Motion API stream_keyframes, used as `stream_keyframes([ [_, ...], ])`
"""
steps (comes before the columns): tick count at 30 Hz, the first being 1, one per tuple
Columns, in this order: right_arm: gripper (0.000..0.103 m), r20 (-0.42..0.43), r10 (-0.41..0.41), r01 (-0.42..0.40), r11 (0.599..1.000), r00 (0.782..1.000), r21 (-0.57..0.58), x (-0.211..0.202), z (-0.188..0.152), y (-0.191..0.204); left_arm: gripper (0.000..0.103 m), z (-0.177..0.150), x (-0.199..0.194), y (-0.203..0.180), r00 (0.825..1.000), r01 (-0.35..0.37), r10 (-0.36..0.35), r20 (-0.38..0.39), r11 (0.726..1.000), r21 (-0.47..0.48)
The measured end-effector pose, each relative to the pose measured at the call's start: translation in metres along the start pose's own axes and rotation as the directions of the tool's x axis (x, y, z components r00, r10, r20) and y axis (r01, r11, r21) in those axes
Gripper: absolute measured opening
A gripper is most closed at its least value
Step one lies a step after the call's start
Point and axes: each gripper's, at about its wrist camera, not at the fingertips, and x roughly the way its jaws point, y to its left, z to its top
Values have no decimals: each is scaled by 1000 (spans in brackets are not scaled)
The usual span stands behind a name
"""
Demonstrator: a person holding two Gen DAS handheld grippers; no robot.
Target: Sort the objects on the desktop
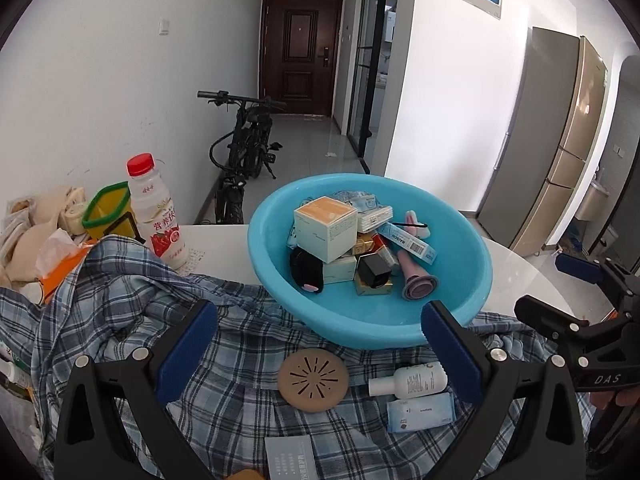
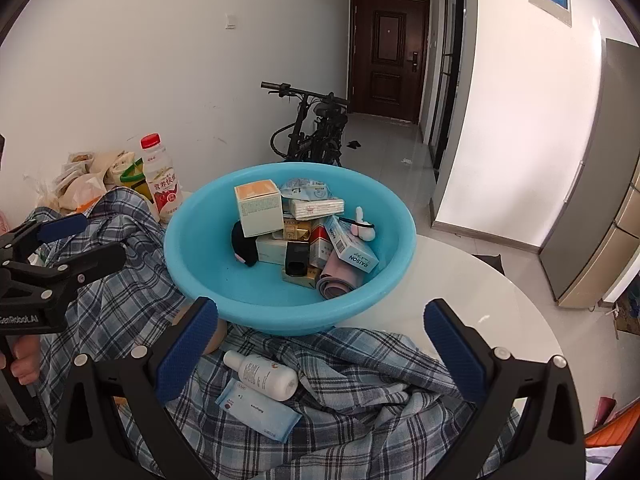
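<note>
A blue basin holds several small boxes, a tissue pack, a black pouch and a pink roll. In front of it, on a plaid shirt, lie a tan round disc, a small white bottle and a light blue wipes pack. My left gripper is open above the disc. My right gripper is open above the bottle and pack. Each gripper shows at the edge of the other's view.
A red-capped drink bottle, a yellow container with a green rim and beige bags stand at the left. A white card lies near me. The white round table extends right. A bicycle stands beyond.
</note>
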Motion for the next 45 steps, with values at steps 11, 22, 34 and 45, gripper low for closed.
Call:
stream_keyframes([
  [11,103,-21,-35,34,999,999,-36,29,32,1,103,31,43,-5,996,-36,38,-76,999,29],
  [22,103,-68,-23,20,999,997,-46,56,48,3,103,41,64,-2,990,-40,43,-134,999,30],
  [34,103,-82,-26,20,997,996,-68,57,45,6,103,37,67,-10,988,-18,26,-155,999,50],
  [45,103,-82,-34,27,996,996,-84,51,41,6,103,39,60,-7,988,-25,30,-153,999,34],
])
